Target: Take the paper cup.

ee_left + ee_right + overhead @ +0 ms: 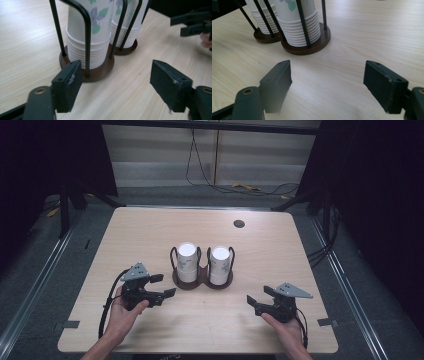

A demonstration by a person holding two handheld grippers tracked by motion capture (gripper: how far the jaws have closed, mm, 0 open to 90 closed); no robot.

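Observation:
Two stacks of upside-down white paper cups with a flower print stand mid-table, each in a black wire holder on a round brown base: the left stack (pixel 186 262) and the right stack (pixel 220 265). My left gripper (pixel 163 285) hovers at the front left of the left holder (pixel 86 72), jaws apart, nothing between them. My right gripper (pixel 260 300) sits at the front right of the right holder (pixel 305 47), also open and empty. In the left gripper view, my left gripper (pixel 115 82) faces the holders, with the other gripper (pixel 192 23) beyond. In the right gripper view, my right gripper (pixel 327 82) points at the right stack (pixel 298 27).
The light wooden table (pixel 150 230) has a small dark round hole (pixel 239 224) at the far right. Cables (pixel 240 185) lie on the floor behind it. Metal rails (pixel 35 285) run along both sides. Bare tabletop lies between my grippers.

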